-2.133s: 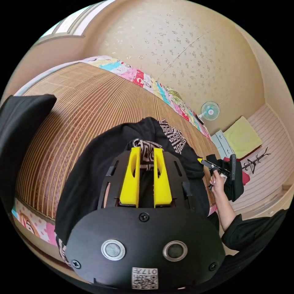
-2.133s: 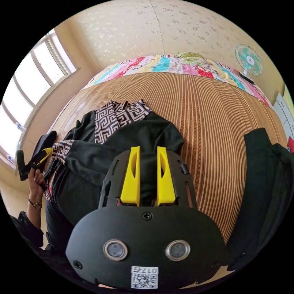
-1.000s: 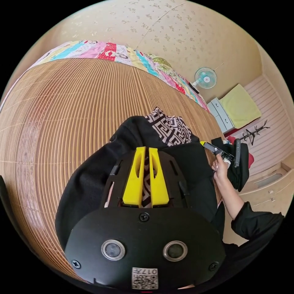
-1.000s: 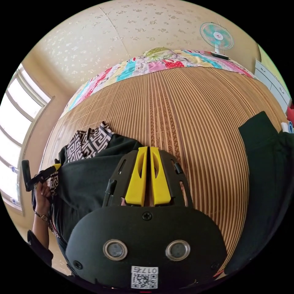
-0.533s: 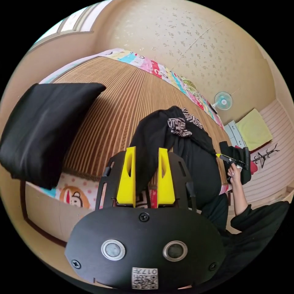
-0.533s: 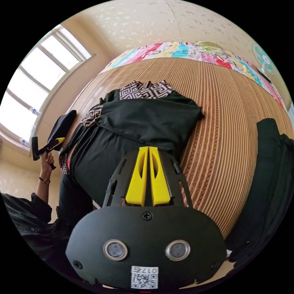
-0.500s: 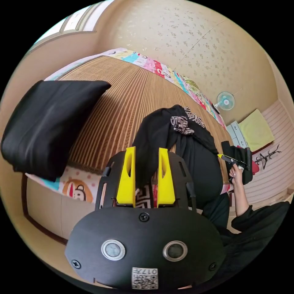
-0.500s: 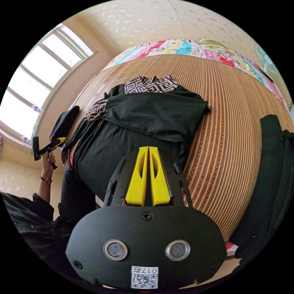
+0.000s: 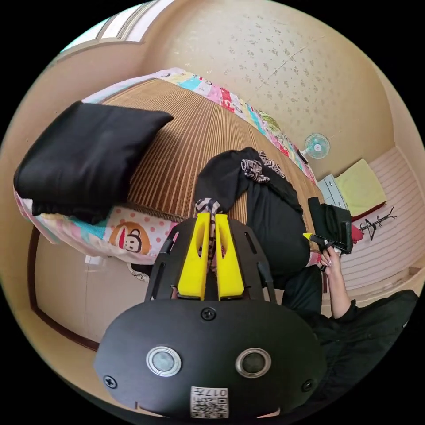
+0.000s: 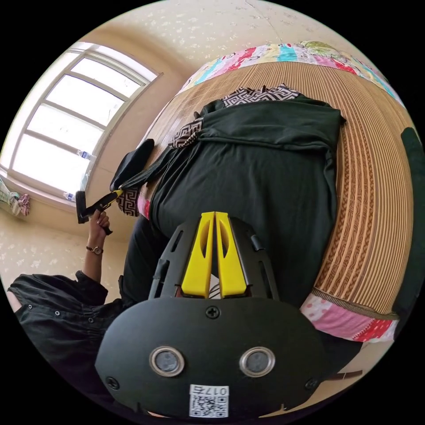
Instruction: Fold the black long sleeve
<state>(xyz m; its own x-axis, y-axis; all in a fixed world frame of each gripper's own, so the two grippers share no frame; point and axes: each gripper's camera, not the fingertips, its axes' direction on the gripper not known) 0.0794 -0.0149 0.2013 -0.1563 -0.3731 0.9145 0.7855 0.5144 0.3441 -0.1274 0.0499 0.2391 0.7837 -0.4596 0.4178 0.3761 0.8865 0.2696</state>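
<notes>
I pinch the black shirt (image 10: 265,177) with my left gripper (image 9: 210,221) and right gripper (image 10: 214,219), both jaw pairs pressed together on cloth, drawing it toward six o'clock off the mat (image 10: 376,177) to flatten it.

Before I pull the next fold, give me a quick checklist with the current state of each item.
1. Left hand-held gripper shut on the patterned cuff: ok.
2. Right hand-held gripper shut on the black long sleeve: jaws together, fabric between them cannot tell.
3. Shirt body flat on the bamboo mat: not ok, its lower part hangs over the bed edge.
4. Sleeve folded across the chest: ok.
5. Black cushion apart from the shirt: ok.
</notes>
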